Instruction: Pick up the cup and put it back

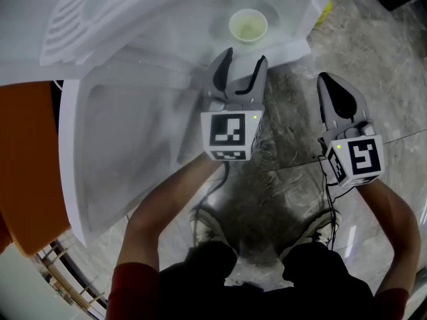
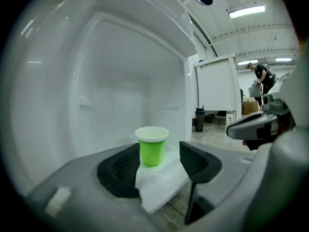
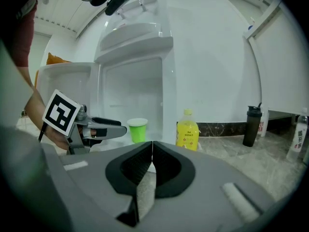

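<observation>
A green paper cup (image 1: 248,25) (image 2: 152,146) (image 3: 137,129) stands upright on the white floor of an open fridge compartment (image 1: 200,39). My left gripper (image 1: 245,57) (image 2: 161,161) is open and points at the cup. In the head view the cup sits just beyond its fingertips, apart from both pads. The right gripper view shows the left gripper (image 3: 104,129) level beside the cup. My right gripper (image 1: 331,85) (image 3: 152,149) hangs over the stone floor to the right, shut with nothing between its jaws.
The fridge door (image 1: 120,159) stands open at the left, next to an orange surface (image 1: 27,172). A yellow bottle (image 3: 187,128) and a black shaker bottle (image 3: 251,120) stand on the floor to the right. A person (image 2: 263,76) stands far back.
</observation>
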Motion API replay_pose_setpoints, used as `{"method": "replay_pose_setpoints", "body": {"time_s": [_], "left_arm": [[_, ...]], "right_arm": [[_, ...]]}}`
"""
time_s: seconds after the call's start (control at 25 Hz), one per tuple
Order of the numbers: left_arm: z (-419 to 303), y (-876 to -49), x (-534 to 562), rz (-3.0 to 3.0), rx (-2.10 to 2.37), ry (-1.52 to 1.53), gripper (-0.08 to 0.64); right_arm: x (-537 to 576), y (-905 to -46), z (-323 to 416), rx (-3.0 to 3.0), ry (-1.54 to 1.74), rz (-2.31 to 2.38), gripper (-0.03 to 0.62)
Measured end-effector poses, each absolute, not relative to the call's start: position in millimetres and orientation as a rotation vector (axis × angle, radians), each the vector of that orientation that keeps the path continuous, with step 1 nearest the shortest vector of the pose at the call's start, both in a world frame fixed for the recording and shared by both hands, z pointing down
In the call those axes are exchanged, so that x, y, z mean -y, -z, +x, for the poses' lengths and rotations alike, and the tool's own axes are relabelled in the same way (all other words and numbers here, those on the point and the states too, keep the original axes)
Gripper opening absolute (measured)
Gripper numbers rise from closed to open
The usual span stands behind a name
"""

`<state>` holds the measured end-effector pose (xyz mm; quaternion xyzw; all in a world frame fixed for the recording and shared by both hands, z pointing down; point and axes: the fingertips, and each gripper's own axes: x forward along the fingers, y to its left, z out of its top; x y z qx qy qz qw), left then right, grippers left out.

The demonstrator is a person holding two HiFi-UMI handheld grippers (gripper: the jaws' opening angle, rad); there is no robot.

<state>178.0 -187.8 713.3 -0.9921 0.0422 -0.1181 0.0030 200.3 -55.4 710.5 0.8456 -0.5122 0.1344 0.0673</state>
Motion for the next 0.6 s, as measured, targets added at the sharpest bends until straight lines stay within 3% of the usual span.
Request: {"method": "replay_pose_setpoints", "body": {"time_s": [0.24,0.6], "left_arm": [[196.4,-730.5,196.5,-3.125,-0.199,0.441,0.316],[217.1,-739.5,200.7,-3.129,-0.244,0.476,0.356]], "right_arm": [[52.3,-715.8,200.0,1.554,-0.384,2.520,0.002],[40.5,-728.5,210.6,1.532,-0.440,2.551,0.002]]}}
